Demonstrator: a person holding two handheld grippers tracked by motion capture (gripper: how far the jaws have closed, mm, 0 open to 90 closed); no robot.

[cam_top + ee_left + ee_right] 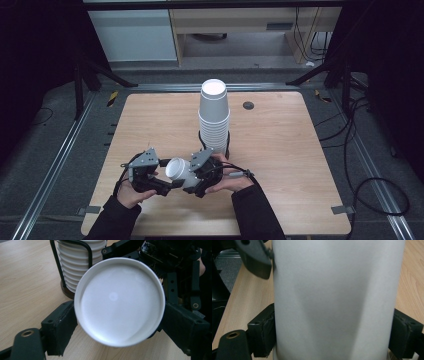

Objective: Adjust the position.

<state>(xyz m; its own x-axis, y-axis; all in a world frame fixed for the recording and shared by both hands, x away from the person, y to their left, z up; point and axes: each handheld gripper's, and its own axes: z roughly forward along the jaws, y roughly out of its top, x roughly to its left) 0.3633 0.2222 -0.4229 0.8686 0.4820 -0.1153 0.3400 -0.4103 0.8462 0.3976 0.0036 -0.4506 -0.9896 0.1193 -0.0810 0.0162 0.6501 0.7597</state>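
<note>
A single white paper cup lies on its side just above the table's front middle, held between both grippers. In the left gripper view its round base faces the camera, and my left gripper is shut on it with a pad pressing each side. In the right gripper view the cup's wall stands close up, and my right gripper is shut on it. From above, the left gripper is at the cup's left and the right gripper at its right.
A tall stack of upturned white cups stands in a black wire holder at the centre of the wooden table, just behind the grippers. A round grommet sits near the far edge. Cables lie on the floor at right.
</note>
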